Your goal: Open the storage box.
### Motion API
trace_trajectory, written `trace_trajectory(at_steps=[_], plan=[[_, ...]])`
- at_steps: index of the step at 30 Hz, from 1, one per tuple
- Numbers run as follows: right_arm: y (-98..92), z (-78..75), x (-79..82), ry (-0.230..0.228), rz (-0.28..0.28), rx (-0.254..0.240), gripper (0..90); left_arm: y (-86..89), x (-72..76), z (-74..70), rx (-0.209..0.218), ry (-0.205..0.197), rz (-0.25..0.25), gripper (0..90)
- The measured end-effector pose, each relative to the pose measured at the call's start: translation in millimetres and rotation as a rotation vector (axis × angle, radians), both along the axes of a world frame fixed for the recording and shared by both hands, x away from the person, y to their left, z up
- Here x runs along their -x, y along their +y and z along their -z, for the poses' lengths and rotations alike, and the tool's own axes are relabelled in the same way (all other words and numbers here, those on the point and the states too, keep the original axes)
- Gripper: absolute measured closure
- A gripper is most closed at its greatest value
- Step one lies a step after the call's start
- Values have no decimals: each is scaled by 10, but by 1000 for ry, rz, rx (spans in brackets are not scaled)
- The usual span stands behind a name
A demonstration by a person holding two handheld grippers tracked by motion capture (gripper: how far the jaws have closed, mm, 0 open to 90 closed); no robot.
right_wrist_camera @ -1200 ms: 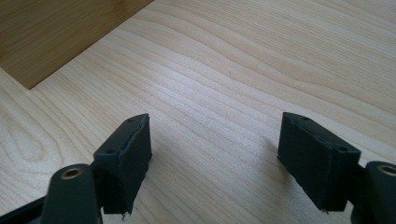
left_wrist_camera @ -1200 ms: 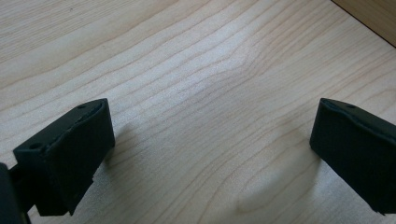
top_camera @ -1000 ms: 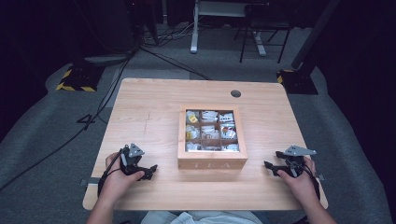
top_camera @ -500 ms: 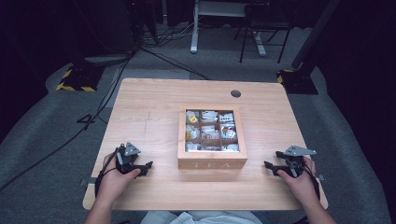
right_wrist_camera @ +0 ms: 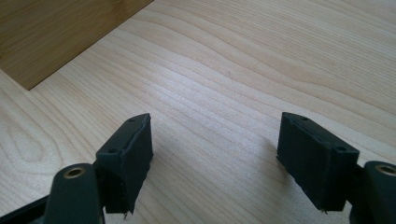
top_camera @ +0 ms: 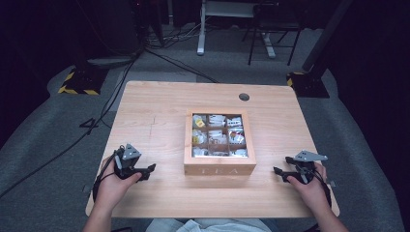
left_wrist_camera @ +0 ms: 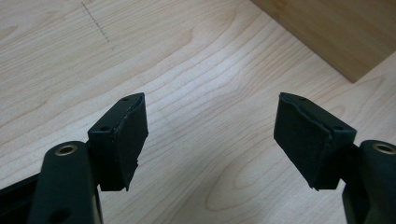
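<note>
A pale wooden table (top_camera: 145, 121) with a small round hole (top_camera: 244, 96) near its far edge stood on grey carpet (top_camera: 43, 159) in a dark room. At the upper left of the frame a black block with yellow and black striped edging (top_camera: 77, 82) sat on the floor, with black cables (top_camera: 116, 92) running past it toward the bottom left. At the top centre stood a white desk leg (top_camera: 200, 29) and the thin dark legs of a chair (top_camera: 270, 43), and another dark block (top_camera: 307, 82) lay at the upper right.
</note>
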State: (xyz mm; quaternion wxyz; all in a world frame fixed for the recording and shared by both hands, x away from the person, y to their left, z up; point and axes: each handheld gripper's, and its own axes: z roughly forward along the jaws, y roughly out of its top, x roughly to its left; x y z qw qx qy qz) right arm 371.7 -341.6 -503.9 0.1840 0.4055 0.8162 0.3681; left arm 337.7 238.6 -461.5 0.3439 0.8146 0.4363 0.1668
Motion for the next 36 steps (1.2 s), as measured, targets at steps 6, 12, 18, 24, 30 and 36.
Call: trace_trajectory(at_steps=[6,12,18,24,30,36], plan=[[0,0,0,0,0,0,271,-47,30,-107,13,-26,16,271],[0,0,0,0,0,0,271,-140,80,-210,10,-54,46,273],[0,0,0,0,0,0,271,-250,120,-300,10,-68,73,273],[0,0,0,0,0,0,271,-368,160,-355,18,-71,94,273],[0,0,0,0,0,0,271,-495,170,-369,67,-62,98,283],[0,0,0,0,0,0,271,-609,152,-383,85,-65,117,293]])
